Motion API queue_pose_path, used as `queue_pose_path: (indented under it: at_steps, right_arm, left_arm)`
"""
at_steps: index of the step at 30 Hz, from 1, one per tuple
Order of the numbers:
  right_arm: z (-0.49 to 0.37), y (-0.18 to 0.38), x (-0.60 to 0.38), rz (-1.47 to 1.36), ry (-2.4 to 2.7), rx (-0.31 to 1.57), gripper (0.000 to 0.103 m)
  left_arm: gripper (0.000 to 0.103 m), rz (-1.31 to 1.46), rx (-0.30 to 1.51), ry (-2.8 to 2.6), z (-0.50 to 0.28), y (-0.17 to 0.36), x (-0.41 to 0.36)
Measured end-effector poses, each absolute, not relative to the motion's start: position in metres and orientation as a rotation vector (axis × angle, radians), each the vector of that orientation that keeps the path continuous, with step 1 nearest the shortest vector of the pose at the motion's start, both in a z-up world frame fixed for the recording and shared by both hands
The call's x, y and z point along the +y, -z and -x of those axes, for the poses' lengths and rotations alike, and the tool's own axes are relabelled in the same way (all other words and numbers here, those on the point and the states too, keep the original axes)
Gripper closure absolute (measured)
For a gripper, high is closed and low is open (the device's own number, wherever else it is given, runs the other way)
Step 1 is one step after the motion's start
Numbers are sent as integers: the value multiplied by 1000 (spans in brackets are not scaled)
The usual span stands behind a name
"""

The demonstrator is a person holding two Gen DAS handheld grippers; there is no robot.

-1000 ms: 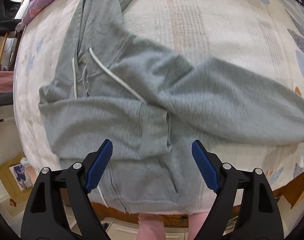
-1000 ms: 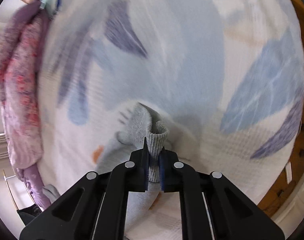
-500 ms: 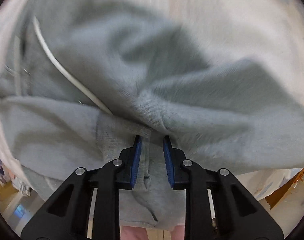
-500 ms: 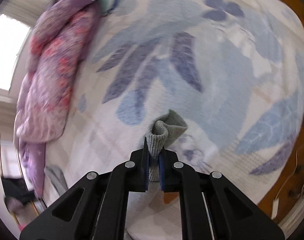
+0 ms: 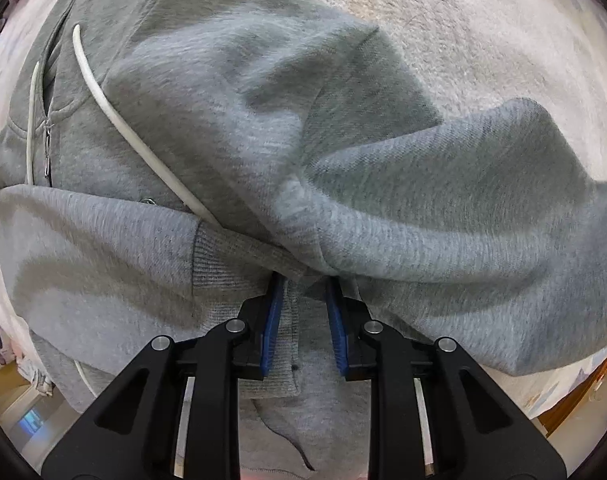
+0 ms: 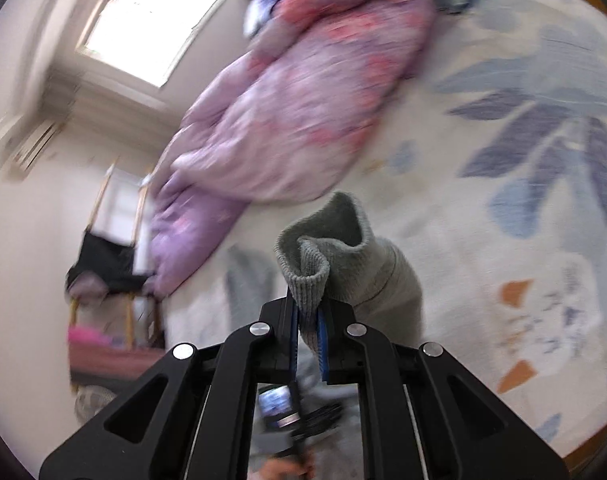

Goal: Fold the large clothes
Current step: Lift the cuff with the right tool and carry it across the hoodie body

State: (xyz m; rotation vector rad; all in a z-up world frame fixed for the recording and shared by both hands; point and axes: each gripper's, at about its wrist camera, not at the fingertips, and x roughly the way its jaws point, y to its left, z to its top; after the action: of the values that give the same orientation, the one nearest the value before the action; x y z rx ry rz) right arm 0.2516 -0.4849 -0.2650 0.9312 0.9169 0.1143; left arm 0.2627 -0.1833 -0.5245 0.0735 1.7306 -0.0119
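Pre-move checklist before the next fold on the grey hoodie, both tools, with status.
1. Right tool clamped on the sleeve cuff: ok, ribbed cuff pinched between the pads.
2. Left tool gripping the hoodie: cannot tell; its jaws have just been closing, fabric sits between them, pad contact is hidden by folds.
3. Which layers the left tool caught: cannot tell, other cuff and raised sleeve bunch together there.
4. Drawstring clear of the left tool: ok, it lies off to the side.
5. Right view sharp enough to judge the landing spot on the bedspread: not ok, blurred.
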Motion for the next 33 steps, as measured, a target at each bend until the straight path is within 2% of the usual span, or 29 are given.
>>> queue_pose_path:
  at_steps: [13, 15, 18, 25, 28, 33]
  right_arm:
    - [-256, 187, -339, -777, -333, 976, 96]
    - [-251, 177, -321, -738, -321, 973, 96]
    - [-247, 169, -292, -722, -299, 966, 96]
    - [-256, 192, -201, -721, -313, 1066, 96]
    - [-262, 208, -162, -711, -317, 1118, 96]
    - [-269, 240, -96, -740, -386, 1174, 96]
  left_arm:
    - [79, -15, 1735, 93, -264, 534, -163]
    - [87, 82, 1754, 115, -265, 524, -145]
    - [88, 179, 1670, 134, -265, 477, -107]
    - [88, 114, 1446, 148, -247, 354, -4]
    - [88, 114, 1408, 123, -243, 327, 37]
    - [87, 141, 1386, 76, -228, 314, 101]
